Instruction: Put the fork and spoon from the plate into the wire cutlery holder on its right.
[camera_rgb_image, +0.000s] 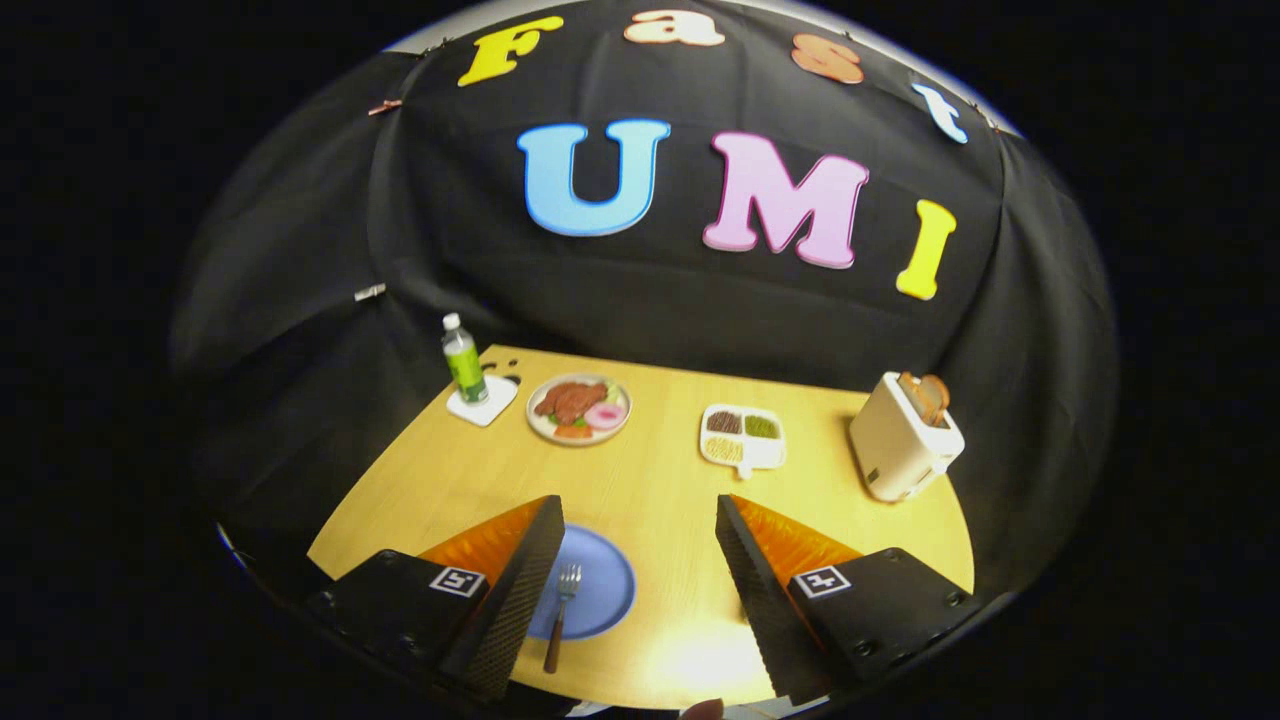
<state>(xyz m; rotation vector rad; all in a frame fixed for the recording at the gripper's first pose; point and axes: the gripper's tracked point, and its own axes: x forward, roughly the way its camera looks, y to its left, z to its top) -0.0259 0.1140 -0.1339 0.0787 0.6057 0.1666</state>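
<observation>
Overhead, the gripper (640, 560) gaped wide above the wooden table (660, 480); fork (562, 605) on blue plate (605, 585) at seven o'clock, toaster (905, 437) at two.

The gripper (640, 560) hangs with jaws spread wide, seemingly gripping nothing.

Gripper (640, 545): two wedge-shaped fingers, tapering forward to narrow tips, set wide apart with nothing between. Inner faces of fingers (528, 580) carry fine ribbed, grid-like texture; outer sloping faces show ridged, corrugated surface. Each finger rises from flat black mounting block (395, 605) with rounded corners. Each block bears one small square fiducial marker (457, 581), black pattern on white ground, placed near finger base. Dark screw heads visible along block edges, several on right block (885, 610), a few on left.
</observation>
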